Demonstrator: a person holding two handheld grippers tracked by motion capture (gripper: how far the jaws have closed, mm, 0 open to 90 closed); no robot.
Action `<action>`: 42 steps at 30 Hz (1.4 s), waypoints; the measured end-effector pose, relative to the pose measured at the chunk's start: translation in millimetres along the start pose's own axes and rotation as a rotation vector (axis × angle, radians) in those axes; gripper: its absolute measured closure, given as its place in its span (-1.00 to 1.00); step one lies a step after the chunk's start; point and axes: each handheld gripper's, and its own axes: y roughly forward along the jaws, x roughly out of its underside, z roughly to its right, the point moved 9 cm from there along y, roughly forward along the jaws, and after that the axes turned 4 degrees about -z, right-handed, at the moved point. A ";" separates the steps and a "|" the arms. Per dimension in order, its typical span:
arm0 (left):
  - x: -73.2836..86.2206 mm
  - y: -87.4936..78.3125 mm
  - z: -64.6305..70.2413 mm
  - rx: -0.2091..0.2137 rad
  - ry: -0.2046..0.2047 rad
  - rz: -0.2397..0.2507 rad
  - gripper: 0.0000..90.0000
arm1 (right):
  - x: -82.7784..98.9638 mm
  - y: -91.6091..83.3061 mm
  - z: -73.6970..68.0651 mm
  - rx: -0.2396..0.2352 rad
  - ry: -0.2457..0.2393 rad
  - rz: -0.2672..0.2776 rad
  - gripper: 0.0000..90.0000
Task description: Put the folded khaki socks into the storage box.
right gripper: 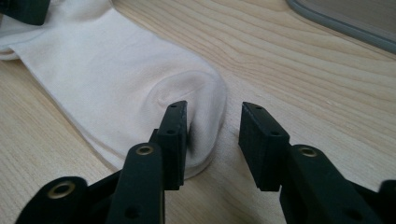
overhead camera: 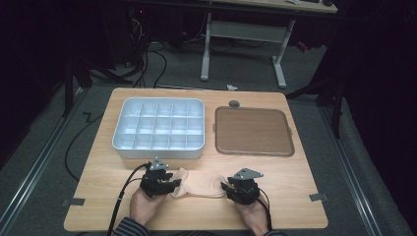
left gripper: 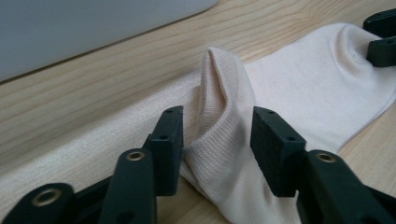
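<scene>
Broadly, we see a pale wooden bench (overhead camera: 196,211) that carries everything, with a grey carpeted floor (overhead camera: 44,147) around it and the legs of a white desk (overhead camera: 280,64) standing beyond its far edge. On the far left of the bench sits a white compartment tray (overhead camera: 159,147), its grid of small cells bare, and just beside it to the right lies a flat brown tray (overhead camera: 253,131) with a grey rim, a small dark round knob (overhead camera: 234,103) resting near its far edge. Nearer to us, a cream sock (overhead camera: 196,185) lies flat across the front of the bench, stretched between our two hands. Our left gripper (overhead camera: 172,184) is at the sock's ribbed cuff end; in the left gripper view the cuff (left gripper: 219,121) stands up in a fold between the jaws, which are parted with the pads off the cloth, so we count this gripper as released. Our right gripper (overhead camera: 226,187) is at the other end of the sock; in the right gripper view its jaws stand apart, one pad just at the rounded end of the sock (right gripper: 205,107) and the other over bare wood, so it is released too and grasps nothing. A black cable (overhead camera: 120,196) trails from the left gripper toward the bench's near edge.
</scene>
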 end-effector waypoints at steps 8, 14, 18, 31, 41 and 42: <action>-1.3 -11.7 1.6 -0.040 0.027 0.046 -0.06 | -5.1 -15.4 7.3 0.086 0.005 0.081 0.19; -5.2 -15.6 0.5 -0.021 0.015 0.042 -0.05 | -10.6 -27.2 1.8 0.056 0.012 0.100 0.44; -8.7 -17.7 -0.9 -0.016 0.019 0.027 0.00 | -12.8 -25.8 -2.8 0.044 0.026 0.099 0.53; -24.5 -16.0 -1.7 0.028 0.035 0.031 0.09 | -16.1 -18.3 -35.8 -0.035 0.012 0.099 0.74; -35.8 -2.8 -1.6 0.033 0.038 0.023 0.20 | -24.9 -3.2 -67.2 -0.119 -0.024 0.082 0.83; -35.8 -2.8 -1.6 0.033 0.038 0.023 0.22 | -24.9 -3.2 -67.2 -0.119 -0.024 0.082 0.83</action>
